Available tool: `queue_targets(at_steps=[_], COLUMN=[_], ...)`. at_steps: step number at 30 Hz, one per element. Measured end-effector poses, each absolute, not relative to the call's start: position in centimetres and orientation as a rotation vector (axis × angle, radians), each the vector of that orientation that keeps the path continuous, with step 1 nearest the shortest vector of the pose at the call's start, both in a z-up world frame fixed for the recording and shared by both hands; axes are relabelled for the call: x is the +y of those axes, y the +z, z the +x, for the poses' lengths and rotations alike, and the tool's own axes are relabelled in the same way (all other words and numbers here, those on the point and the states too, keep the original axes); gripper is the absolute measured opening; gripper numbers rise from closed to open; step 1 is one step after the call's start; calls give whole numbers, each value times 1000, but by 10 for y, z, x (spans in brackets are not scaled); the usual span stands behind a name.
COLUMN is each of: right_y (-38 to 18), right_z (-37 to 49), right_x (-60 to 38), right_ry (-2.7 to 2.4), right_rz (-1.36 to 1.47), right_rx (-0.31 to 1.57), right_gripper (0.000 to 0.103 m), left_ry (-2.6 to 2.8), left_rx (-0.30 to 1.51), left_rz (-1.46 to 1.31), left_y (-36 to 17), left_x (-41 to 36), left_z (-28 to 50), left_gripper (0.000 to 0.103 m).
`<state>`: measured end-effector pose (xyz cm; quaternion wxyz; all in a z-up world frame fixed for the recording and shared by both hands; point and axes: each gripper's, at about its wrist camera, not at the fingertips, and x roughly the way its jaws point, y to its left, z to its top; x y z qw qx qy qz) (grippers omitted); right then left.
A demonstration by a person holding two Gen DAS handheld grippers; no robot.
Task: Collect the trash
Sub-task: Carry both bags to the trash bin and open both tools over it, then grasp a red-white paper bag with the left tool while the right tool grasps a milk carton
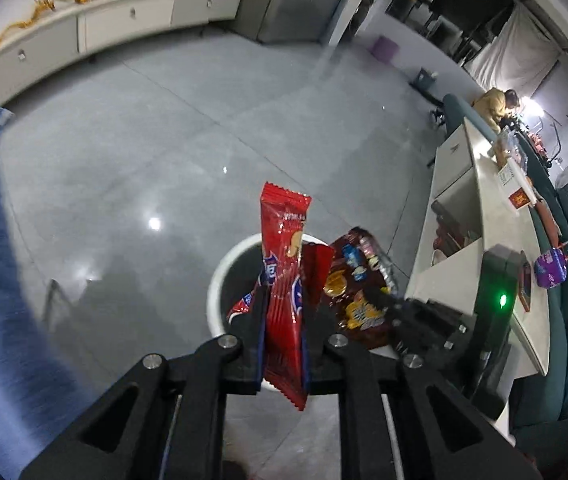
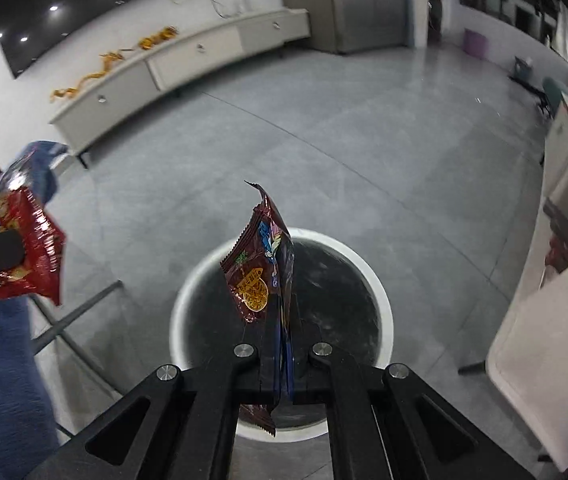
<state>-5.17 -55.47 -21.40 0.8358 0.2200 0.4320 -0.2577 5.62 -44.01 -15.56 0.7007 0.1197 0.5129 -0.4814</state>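
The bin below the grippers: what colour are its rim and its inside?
The bin has a white rim and a dark, blackish inside; the right wrist view shows it best.

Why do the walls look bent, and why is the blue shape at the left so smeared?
Left wrist view: the fisheye lens bows the cabinet; the blue sleeve is motion-blurred; lamp glare dots the glossy floor. Right wrist view: the same bending; the red wrapper at the left edge is smeared, while the dark wrapper in the tool stays sharp.

No legible text; print on red wrapper (image 1: 286,300) and dark wrapper (image 2: 262,280) blurred.
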Motion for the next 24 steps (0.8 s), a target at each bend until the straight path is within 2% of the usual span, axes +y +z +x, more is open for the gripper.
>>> queue_targets(at_steps=[2, 6, 7, 8, 9, 11, 17, 24], right_y=[-230, -247, -247, -248, -246, -239, -213, -134], right_z=[-52, -47, -45, -46, -46, -45, -59, -58], right_x=[-565, -571, -572, -573, -572, -572, -564, -518], right_ry=[-556, -574, -576, -581, -586, -597, -611, -533], right_rz=[493, 519, 523, 519, 516, 505, 476, 387], right_rx=[928, 954, 958, 959, 958, 948, 884, 733], right_gripper=[3, 3, 3, 8, 23, 41, 41, 44], left_ry=[-1067, -1054, -1055, -1060, -1066, -1083, -1091, -1042], left_rx=[1167, 1190, 1190, 1193, 1194, 1195, 1103, 915], left_rz=[282, 308, 312, 310, 305, 288, 178, 142], left_y=[-173, -196, -197, -198, -198, -197, -156, -79], left_x=[-459, -475, -476, -477, -480, -482, -449, -370], left_z=[57, 54, 54, 54, 51, 49, 50, 59], left_gripper=[21, 48, 51, 55, 56, 56, 56, 56])
